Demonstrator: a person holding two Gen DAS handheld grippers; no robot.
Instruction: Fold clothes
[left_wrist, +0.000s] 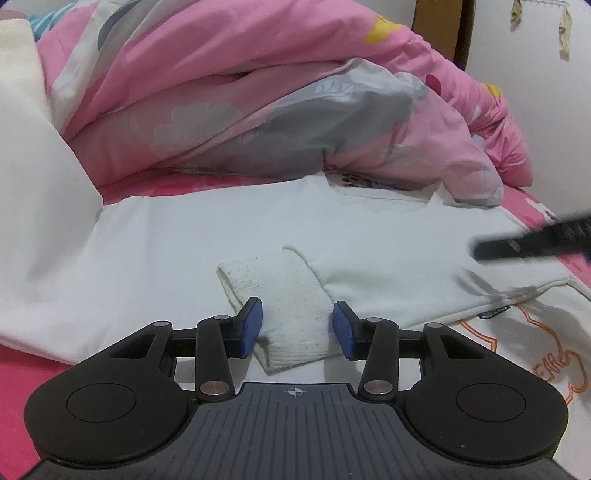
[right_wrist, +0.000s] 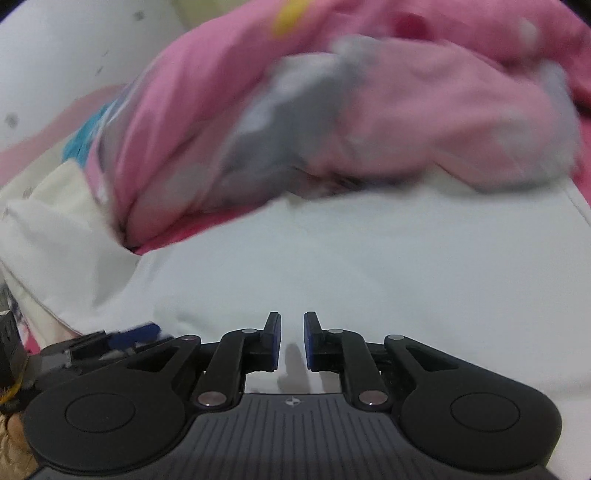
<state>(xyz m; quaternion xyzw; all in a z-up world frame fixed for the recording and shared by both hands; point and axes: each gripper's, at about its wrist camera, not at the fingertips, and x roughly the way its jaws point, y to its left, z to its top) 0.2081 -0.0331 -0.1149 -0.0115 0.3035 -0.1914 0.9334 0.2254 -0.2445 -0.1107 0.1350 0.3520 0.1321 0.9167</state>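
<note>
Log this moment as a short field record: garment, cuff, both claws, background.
garment: white sweatshirt spread flat on a pink bedsheet
cuff: ribbed sleeve cuff folded onto the body
left claw: pads either side of the cuff, not visibly pressing it
right claw: narrow gap, nothing between the pads, above the white fabric
background: pink and grey duvet heaped behind

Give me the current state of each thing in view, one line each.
White sweatshirt: spread flat on the bed, sleeve folded inward.
Ribbed cuff: lying between the left jaws, not visibly pinched.
Left gripper: jaws open around the cuff.
Right gripper: jaws slightly apart, nothing between them.
Pink quilt: bunched up behind the sweatshirt.
</note>
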